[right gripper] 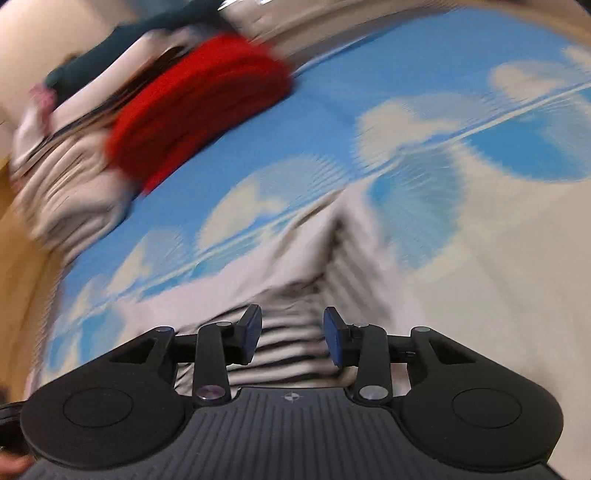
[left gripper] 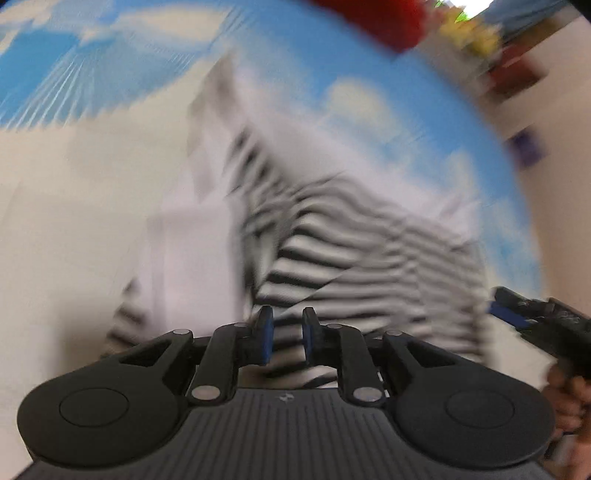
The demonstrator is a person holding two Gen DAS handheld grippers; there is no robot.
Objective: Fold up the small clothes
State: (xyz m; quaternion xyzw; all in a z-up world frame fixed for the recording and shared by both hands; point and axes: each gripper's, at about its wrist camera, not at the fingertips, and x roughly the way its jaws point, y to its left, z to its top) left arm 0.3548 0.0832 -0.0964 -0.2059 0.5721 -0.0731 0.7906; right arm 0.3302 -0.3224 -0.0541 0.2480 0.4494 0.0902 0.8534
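A black-and-white striped small garment with white parts [left gripper: 332, 236] lies rumpled on a blue and white cloud-print sheet [left gripper: 332, 59]. Both views are motion-blurred. My left gripper [left gripper: 287, 332] hovers just over the garment's near edge, fingers a little apart with nothing between them. My right gripper [right gripper: 291, 334] is open over the striped garment [right gripper: 288, 343], which shows between its fingers without being pinched. The right gripper [left gripper: 517, 314] also shows at the right edge of the left wrist view, beside the garment.
A folded red garment [right gripper: 199, 110] lies at the far side of the sheet [right gripper: 424, 74], on a pile of other folded clothes [right gripper: 62, 192]. The red garment [left gripper: 373, 18] also shows in the left wrist view. Colourful items [left gripper: 476, 33] sit beyond the sheet's edge.
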